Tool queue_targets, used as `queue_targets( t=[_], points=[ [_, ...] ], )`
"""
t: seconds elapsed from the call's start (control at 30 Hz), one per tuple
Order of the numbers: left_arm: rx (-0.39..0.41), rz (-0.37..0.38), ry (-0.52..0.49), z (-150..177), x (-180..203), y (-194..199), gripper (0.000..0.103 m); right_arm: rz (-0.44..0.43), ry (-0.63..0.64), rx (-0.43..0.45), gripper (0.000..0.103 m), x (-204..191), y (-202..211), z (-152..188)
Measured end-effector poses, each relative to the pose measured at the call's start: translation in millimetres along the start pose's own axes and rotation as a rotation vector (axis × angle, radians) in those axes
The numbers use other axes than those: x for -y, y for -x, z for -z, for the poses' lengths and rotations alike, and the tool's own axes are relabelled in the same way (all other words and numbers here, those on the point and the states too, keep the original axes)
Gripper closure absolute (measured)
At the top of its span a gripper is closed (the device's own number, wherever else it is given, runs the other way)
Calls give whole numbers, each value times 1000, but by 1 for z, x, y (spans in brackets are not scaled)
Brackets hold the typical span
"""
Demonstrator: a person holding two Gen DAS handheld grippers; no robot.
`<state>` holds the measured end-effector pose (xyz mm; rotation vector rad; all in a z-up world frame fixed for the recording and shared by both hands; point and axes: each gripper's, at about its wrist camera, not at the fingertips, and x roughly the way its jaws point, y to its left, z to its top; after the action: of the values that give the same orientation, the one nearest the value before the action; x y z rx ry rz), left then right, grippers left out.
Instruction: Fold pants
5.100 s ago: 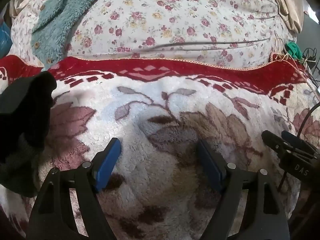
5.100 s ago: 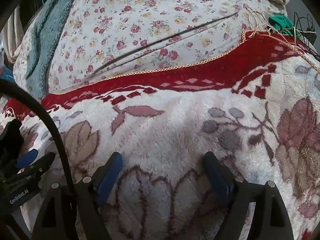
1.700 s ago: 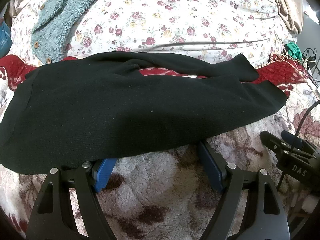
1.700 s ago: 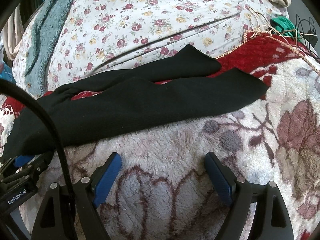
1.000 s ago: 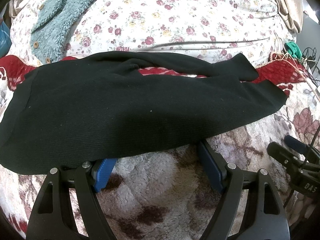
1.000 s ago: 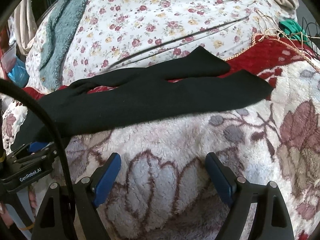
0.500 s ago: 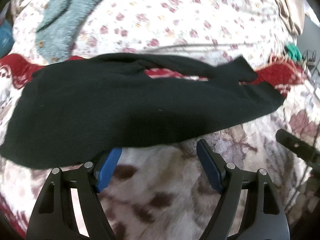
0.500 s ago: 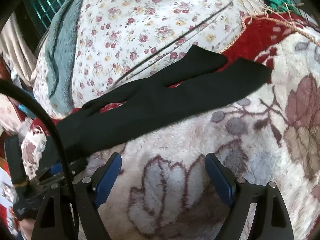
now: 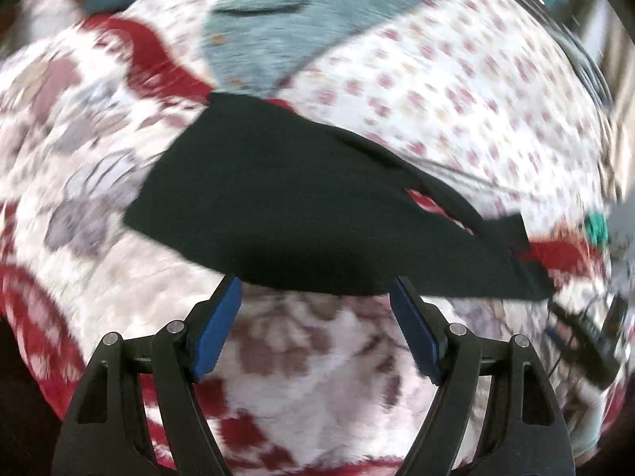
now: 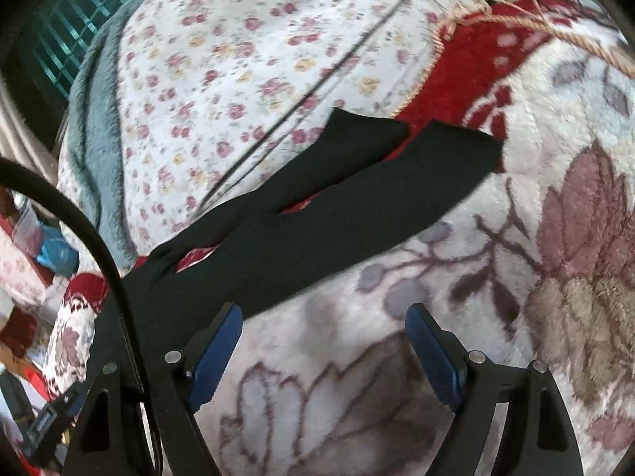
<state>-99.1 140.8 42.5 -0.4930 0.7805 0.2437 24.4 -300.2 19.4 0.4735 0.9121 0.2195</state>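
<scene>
Only the right view shows both cuffs of the pants (image 10: 317,214); each hand-held gripper (image 9: 315,317) (image 10: 323,341) gapes wide, empty.

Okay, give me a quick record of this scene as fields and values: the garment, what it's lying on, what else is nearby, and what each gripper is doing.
garment: black knit pants, spread flat, two legs slightly apart at the cuffs
surface: plush cream blanket with red border and leaf pattern
behind it: white quilt with small pink flowers
nearby: teal fleece garment on the quilt
left gripper: open, empty, at the pants' near edge
right gripper: open, empty, over the blanket
fold status: not yet folded
</scene>
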Motion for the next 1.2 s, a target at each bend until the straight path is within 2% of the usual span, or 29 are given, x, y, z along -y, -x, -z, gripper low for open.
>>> queue_targets(
  t=[0.17,0.3,0.4,0.47,0.67,0.83,0.87,0.9,1.0,1.07,1.1,1.13,1.2],
  points=[
    [-30,0,95,-3,-18,-14,25,-12,-54,11,20,14,-10,-13],
    [-39,-6,125,-6,-20,-21,25,-27,-83,1,21,13,-12,-15],
    [-28,-21,126,-8,-20,-25,25,-114,-111,-6,21,2,-8,-7],
    [-29,-28,130,-10,-23,-29,25,-162,-117,-41,21,-9,-12,0],
    [-26,-21,176,-20,-27,-37,25,-207,-54,-104,22,-47,-34,12],
    [-11,-18,188,-31,-22,-47,24,-235,-83,-92,42,-51,-54,6],
    [-7,-6,199,-33,-22,-49,24,-248,-101,-85,50,-49,-58,4],
    [-5,5,208,-35,-23,-50,24,-257,-119,-83,62,-47,-62,3],
    [-8,37,229,-40,-26,-55,26,-289,-157,-77,82,-41,-68,2],
    [-6,37,201,-42,-25,-57,55,-299,-153,-64,89,-40,-65,3],
    [-20,18,177,-43,-25,-59,81,-303,-141,-54,91,-42,-63,3],
    [-45,21,167,-44,-27,-63,86,-302,-124,-43,92,-44,-60,3],
    [-57,45,172,-43,-31,-65,89,-295,-99,-32,94,-47,-55,3]
  ],
)
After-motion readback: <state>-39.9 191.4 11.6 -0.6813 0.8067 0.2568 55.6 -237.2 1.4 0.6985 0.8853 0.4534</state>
